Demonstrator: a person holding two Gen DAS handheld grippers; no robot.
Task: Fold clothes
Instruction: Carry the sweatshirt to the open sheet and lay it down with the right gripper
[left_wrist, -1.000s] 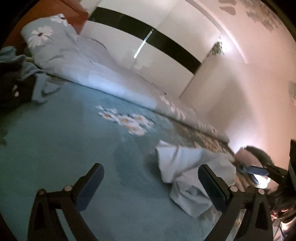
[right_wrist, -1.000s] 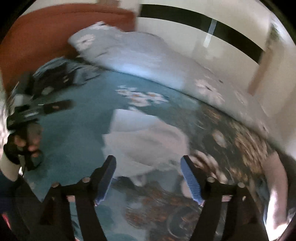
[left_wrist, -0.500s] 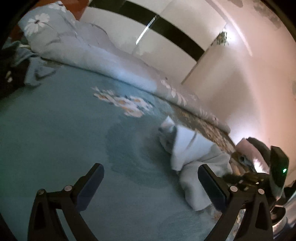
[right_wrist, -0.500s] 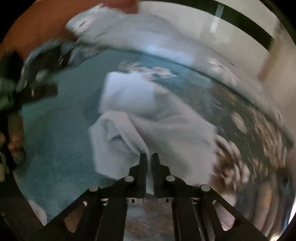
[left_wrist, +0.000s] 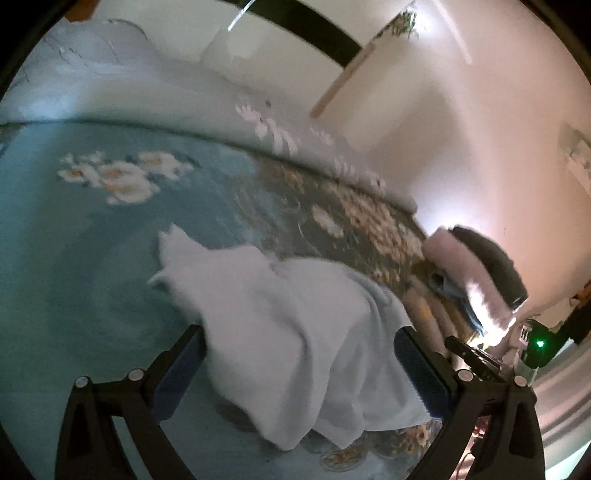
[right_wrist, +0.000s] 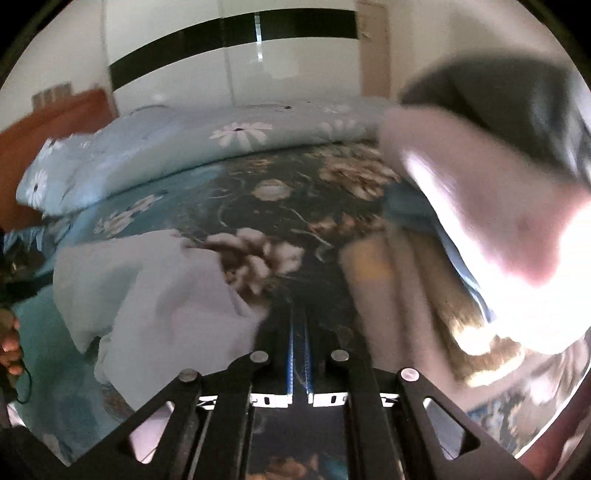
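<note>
Right gripper (right_wrist: 300, 332) fingers closed beside white garment (right_wrist: 155, 288); left gripper (left_wrist: 303, 373) spread.

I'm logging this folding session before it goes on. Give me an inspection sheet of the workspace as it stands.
Surface: bed sheet, teal with flower print.
Job's things: pale garment, crumpled, unfolded.
Clutter: stacked folded clothes; rolled duvet along the far edge.
Grippers: left gripper open, straddling the garment; right gripper shut, whether it pinches cloth can't be told.
Cables: thin dark cord by a hand at the left edge.
Surroundings: wooden headboard, white wardrobe with a black band.
</note>
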